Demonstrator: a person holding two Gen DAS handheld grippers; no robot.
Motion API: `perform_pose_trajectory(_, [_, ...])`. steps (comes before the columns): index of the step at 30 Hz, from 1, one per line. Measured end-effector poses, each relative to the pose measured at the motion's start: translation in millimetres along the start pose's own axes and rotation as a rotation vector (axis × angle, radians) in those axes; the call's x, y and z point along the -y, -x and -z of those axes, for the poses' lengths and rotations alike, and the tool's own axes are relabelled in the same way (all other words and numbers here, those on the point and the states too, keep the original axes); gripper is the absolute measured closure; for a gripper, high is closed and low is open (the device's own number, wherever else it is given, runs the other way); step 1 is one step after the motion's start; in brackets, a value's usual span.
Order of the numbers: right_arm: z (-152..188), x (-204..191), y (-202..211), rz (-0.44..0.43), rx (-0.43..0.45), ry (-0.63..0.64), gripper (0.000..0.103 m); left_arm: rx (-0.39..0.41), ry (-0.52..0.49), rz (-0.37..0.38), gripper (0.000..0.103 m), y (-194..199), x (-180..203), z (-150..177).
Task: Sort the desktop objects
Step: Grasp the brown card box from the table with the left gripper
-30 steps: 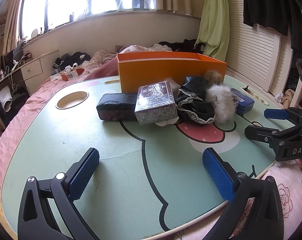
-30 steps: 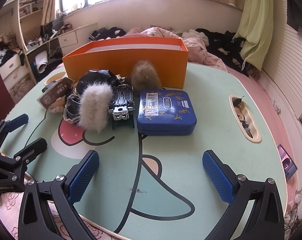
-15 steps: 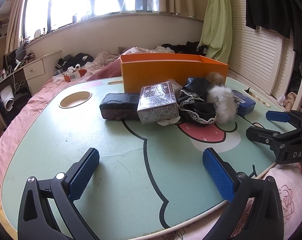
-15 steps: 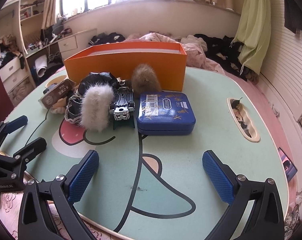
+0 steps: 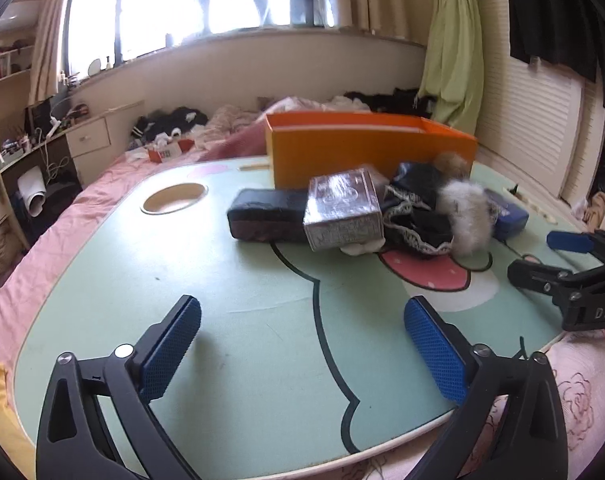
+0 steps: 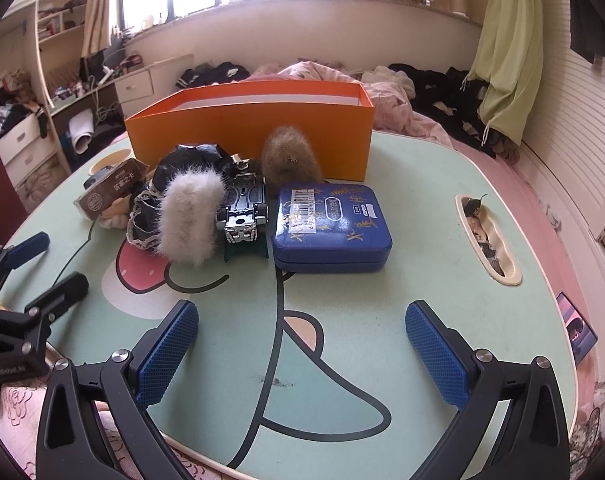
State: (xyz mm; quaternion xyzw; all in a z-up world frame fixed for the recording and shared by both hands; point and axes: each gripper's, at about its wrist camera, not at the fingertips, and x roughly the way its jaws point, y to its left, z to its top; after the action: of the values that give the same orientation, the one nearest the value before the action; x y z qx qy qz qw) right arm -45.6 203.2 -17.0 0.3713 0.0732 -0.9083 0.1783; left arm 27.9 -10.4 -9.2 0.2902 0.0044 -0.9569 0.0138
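Note:
An open orange box (image 6: pixel 246 132) stands at the back of the green cartoon table (image 5: pixel 222 340). In front of it lie a dark case (image 5: pixel 266 220), a wrapped card box (image 5: pixel 342 208), a black lace-trimmed cloth (image 5: pixel 418 204) with white fur (image 6: pixel 190 212), a brown fur ball (image 6: pixel 288 158), a metal toy car (image 6: pixel 244 212) and a blue tin (image 6: pixel 332 226). My left gripper (image 5: pixel 302 312) hovers over the near table, its jaws closing slightly with nothing between them. Near the front edge, my right gripper (image 6: pixel 302 314) is open and empty, short of the tin.
A round cup hole (image 5: pixel 174 198) sits at the table's far left, and a long recess (image 6: pixel 488 236) with small bits runs along its right side. Pink bedding surrounds the table. A phone (image 6: pixel 578 328) lies on the bed at right. Drawers and shelves stand at left.
The left wrist view has tilted slightly, and its left pad has crept a little inward. The right gripper and the objects have not moved.

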Motion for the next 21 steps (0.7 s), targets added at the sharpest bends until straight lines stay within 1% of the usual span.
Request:
perform_pose_trajectory(2, [0,0,0,0.000,0.000,0.000,0.000,0.040,-0.007,0.021,0.007,9,-1,-4])
perform_pose_trajectory(4, [1,0,0,-0.001,0.000,0.000,0.000,0.054,-0.022,0.047,0.007,13,1,-13])
perform_pose_trajectory(7, [1,0,0,-0.001,0.001,0.000,0.000,0.081,0.009,0.115,0.007,14,-1,-37])
perform_pose_trajectory(8, [1,0,0,-0.001,0.001,0.000,0.000,0.074,0.027,0.137,0.007,11,-1,-44])
perform_pose_trajectory(10, [1,-1,0,-0.001,0.001,-0.001,0.000,0.032,0.062,0.175,0.007,0,-2,-56])
perform_pose_trajectory(11, [1,-1,0,-0.001,0.000,-0.001,0.000,-0.001,0.073,0.183,0.009,-9,-2,-61])
perform_pose_trajectory(12, [1,-1,0,-0.002,0.001,-0.002,0.000,-0.026,0.082,0.185,0.015,-17,0,-63])
perform_pose_trajectory(14, [2,-1,-1,-0.004,0.001,-0.002,0.000,-0.090,0.095,0.192,0.037,-33,2,-63])
perform_pose_trajectory(15, [3,-1,0,-0.005,0.002,-0.002,0.000,-0.116,0.101,0.197,0.042,-38,2,-61])
perform_pose_trajectory(16, [3,-2,0,-0.005,0.002,-0.001,0.000,-0.128,0.105,0.202,0.054,-41,1,-59])
perform_pose_trajectory(17, [3,-2,0,-0.005,0.003,-0.001,0.000,-0.144,0.114,0.207,0.061,-43,1,-57])
perform_pose_trajectory(19, [3,-2,0,-0.005,0.003,-0.001,0.000,-0.130,0.133,0.210,0.061,-40,-4,-54])
perform_pose_trajectory(21, [3,-1,0,-0.006,0.003,-0.002,0.000,-0.089,0.152,0.223,0.061,-30,-10,-53])
